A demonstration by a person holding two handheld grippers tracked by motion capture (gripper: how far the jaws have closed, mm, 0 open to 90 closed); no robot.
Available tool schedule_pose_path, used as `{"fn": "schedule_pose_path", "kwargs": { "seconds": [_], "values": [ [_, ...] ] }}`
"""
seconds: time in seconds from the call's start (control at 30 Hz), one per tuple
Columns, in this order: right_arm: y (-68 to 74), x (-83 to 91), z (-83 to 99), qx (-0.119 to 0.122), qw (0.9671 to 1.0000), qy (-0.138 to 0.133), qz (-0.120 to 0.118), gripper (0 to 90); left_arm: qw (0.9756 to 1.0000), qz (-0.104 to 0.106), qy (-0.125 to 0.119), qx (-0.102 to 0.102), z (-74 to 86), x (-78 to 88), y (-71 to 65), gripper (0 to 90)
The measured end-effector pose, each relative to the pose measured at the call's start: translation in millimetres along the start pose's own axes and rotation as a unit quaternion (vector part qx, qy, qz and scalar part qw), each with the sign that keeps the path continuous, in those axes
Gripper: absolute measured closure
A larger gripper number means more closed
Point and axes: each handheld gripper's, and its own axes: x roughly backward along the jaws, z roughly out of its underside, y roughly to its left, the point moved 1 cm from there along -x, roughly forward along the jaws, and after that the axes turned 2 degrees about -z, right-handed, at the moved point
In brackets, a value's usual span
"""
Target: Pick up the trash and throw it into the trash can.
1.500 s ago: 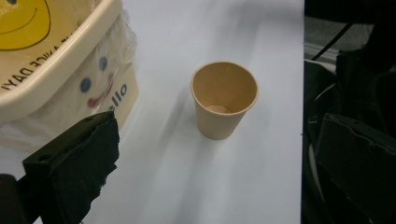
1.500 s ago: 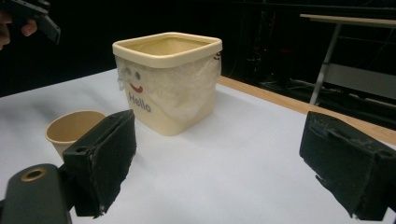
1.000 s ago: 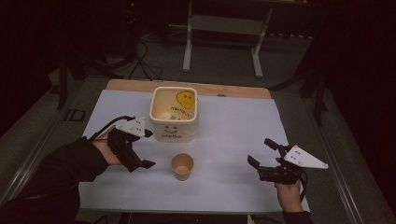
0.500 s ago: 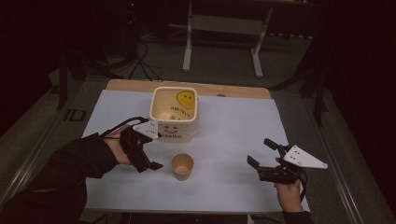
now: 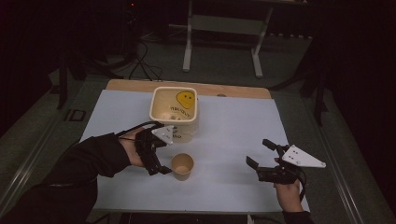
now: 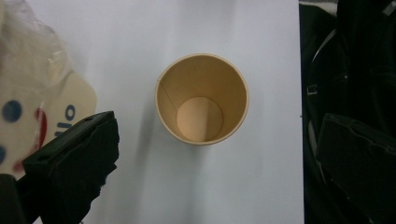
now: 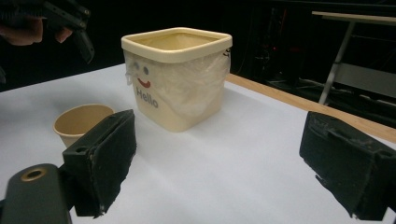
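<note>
A brown paper cup [image 5: 182, 166] stands upright and empty on the white table [image 5: 233, 126], in front of a cream square bucket [image 5: 173, 112] that has a smiley face, "Hello" lettering and a plastic liner. My left gripper [image 5: 158, 156] hovers open just left of and above the cup. In the left gripper view the cup [image 6: 201, 99] sits between the spread jaws of that gripper [image 6: 217, 126], apart from both, with the bucket [image 6: 28, 107] at the left edge. My right gripper [image 5: 260, 153] is held open near the table's front right, facing the bucket [image 7: 176, 74] and cup [image 7: 81, 122].
The table's far edge is a bare wooden strip [image 5: 233, 91]. Beyond it stand a metal table frame [image 5: 224, 28] and floor cables [image 5: 144, 65]. White surface lies open between the cup and my right gripper [image 7: 217, 140]. The person's dark sleeve [image 5: 70, 172] covers the front left corner.
My left gripper has moved right and forward from the table's left side to just beside the cup. The right gripper, cup and bucket have stayed put.
</note>
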Motion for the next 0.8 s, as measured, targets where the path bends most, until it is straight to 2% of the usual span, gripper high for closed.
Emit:
{"fn": "schedule_pose_path", "kwargs": {
  "seconds": [0.27, 0.5, 0.67, 0.8],
  "values": [
    [0.0, -1.0, 0.5, 0.001, 1.0, 0.005, 0.0, 10.5, 0.9996, 0.013, 0.023, -0.008, -10.0, -16.6, -0.5, 0.3],
    [0.4, -1.7, 0.9, 0.001, 1.0, 0.009, -0.001, 10.5, 0.999, 0.015, 0.039, -0.016, -19.0, -31.7, 0.4, 0.3],
    [0.1, -2.0, 1.3, 0.001, 0.9999, 0.009, -0.003, 10.5, 0.9983, 0.024, 0.051, -0.015, -22.4, -42.6, 2.7, 0.3],
    [-0.2, -1.5, 1.3, 0.001, 1.0, 0.009, -0.004, 10.6, 0.9976, 0.022, 0.065, -0.015, -24.0, -50.8, 4.4, 0.3]
  ]
}}
